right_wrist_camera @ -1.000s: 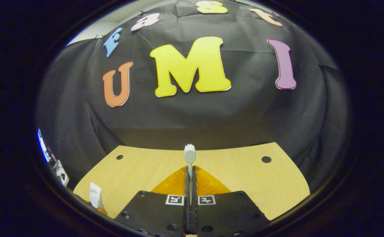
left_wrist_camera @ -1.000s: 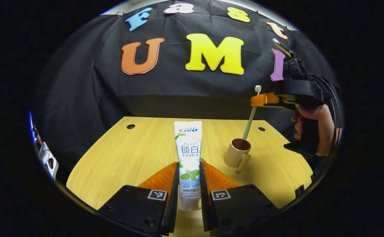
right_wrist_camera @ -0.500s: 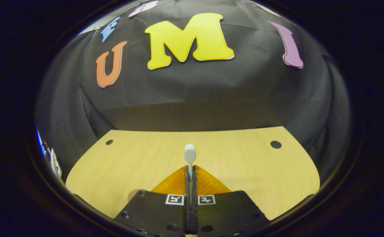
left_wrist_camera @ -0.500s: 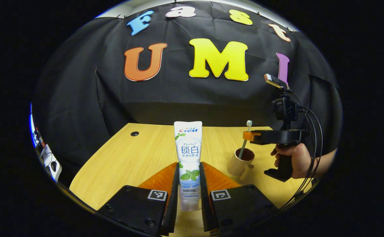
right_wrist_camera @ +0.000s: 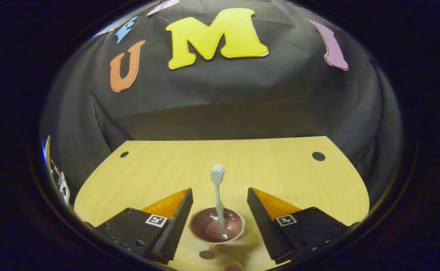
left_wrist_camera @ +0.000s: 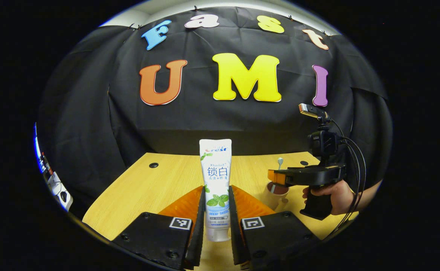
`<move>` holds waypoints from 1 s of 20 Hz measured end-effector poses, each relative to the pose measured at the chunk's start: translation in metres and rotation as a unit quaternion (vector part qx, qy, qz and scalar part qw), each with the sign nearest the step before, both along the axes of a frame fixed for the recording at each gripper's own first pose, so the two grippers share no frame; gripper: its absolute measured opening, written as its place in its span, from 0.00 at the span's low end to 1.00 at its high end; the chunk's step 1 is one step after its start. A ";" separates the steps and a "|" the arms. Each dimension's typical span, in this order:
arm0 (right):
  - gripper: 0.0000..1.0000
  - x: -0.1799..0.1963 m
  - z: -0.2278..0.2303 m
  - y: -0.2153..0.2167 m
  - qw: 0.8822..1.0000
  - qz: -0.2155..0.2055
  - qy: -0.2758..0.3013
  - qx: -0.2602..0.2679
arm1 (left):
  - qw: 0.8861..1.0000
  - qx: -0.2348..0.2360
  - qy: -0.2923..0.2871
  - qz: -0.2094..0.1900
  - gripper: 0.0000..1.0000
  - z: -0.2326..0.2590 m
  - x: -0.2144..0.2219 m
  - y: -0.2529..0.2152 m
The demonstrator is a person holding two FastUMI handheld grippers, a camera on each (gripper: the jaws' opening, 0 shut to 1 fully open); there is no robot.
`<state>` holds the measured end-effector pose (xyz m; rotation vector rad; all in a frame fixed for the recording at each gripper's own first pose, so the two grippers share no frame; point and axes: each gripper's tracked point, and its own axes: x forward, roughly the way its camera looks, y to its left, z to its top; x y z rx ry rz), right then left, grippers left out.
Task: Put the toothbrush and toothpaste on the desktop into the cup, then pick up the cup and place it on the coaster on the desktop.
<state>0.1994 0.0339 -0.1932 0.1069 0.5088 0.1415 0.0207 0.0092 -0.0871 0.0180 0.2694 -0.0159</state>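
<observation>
So right up close in the left gripper view, the left gripper (left_wrist_camera: 216, 210) has both fingers pressed against the sides of the toothpaste (left_wrist_camera: 215, 180), one on each side of the tube. The tube stands upright between them, cap end down near the bottom of the view, flat crimped end up top, held above the desktop (left_wrist_camera: 159, 184).

In the right gripper view, the right gripper (right_wrist_camera: 218, 210) has its fingers spread wide apart, nothing between them touching either one. Sitting in that gap is the cup (right_wrist_camera: 216, 227), seen from above, with a dark reddish inside. The toothbrush (right_wrist_camera: 217, 195) stands in it, handle end down on the cup's bottom, bristle head up and leaning a bit toward the far side. Neither finger touches the brush or the cup as far as the view lets anyone tell. A small round spot lies on the wood just near of the cup; too small to say what it is.

A bit farther out in the left gripper view, over on the right, that same right gripper (left_wrist_camera: 276, 177) hangs just above the cup (left_wrist_camera: 276, 192), held by a person's hand (left_wrist_camera: 333, 192) around its grip, with cables looping off the back. The toothbrush (left_wrist_camera: 280, 162) head pokes up behind the fingers.

Beyond that it's light wood desktop (right_wrist_camera: 280, 169) with a couple of dark round holes near the far edge, then the black cloth wall (left_wrist_camera: 205, 116).
</observation>
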 end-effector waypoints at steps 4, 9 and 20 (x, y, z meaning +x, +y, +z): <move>0.90 -0.021 0.022 -0.026 1.000 -0.006 -0.018 -0.004 | 0.999 -0.006 -0.029 -0.019 0.34 -0.004 0.027 -0.030; 0.95 -0.044 0.034 -0.090 0.999 -0.035 -0.028 -0.023 | 0.994 -0.015 -0.081 -0.078 0.35 -0.015 0.078 -0.099; 0.94 -0.113 -0.037 -0.200 0.990 -0.124 0.067 -0.015 | 0.979 -0.049 -0.152 -0.129 0.34 -0.076 0.157 -0.181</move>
